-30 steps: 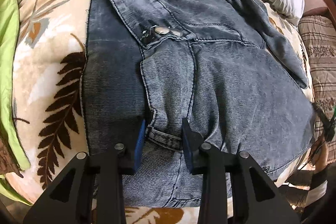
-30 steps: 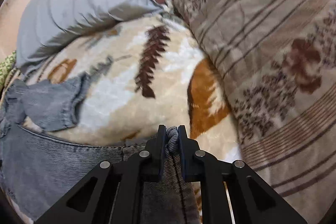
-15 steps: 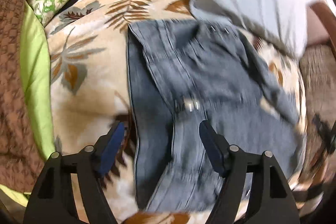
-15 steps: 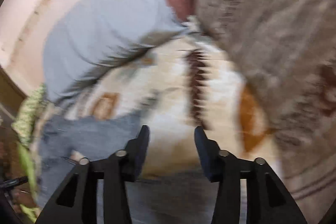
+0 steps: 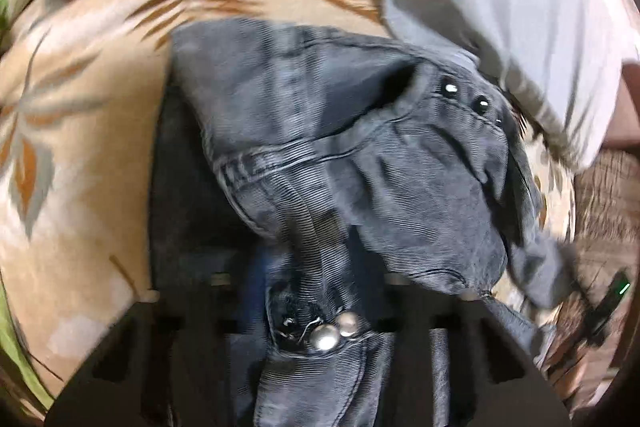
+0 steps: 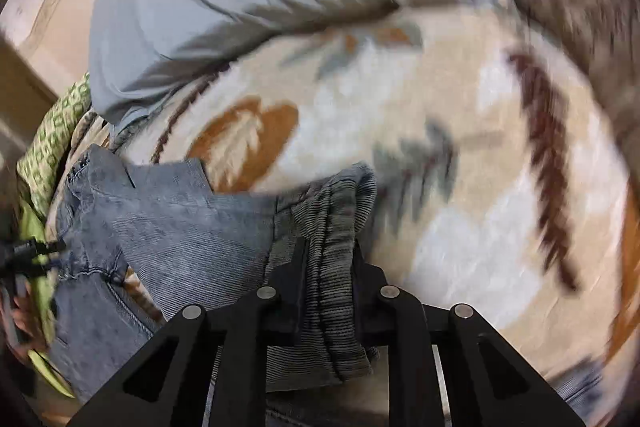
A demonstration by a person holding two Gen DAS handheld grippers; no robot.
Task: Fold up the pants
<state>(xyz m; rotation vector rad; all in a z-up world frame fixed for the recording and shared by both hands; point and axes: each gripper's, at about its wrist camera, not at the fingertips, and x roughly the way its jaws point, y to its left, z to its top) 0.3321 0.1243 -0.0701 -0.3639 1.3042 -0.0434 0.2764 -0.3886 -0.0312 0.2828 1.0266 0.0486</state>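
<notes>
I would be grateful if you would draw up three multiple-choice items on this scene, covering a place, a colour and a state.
1. Where do the pants lie?
A. On a leaf-patterned blanket
B. On a wooden floor
C. In a basket

2. What colour are the pants?
A. Red
B. Washed grey-blue
C. White

3. What is the state of the right gripper?
A. Wide open over bare blanket
B. Out of view
C. Closed on a bunched fold of the pants

Answers:
1 A: the cream blanket with brown leaves shows around the pants in both views.
2 B: the ribbed fabric looks faded grey-blue in both views.
3 C: in the right wrist view its jaws have just been closing and now pinch a ribbed fold between them.
</notes>
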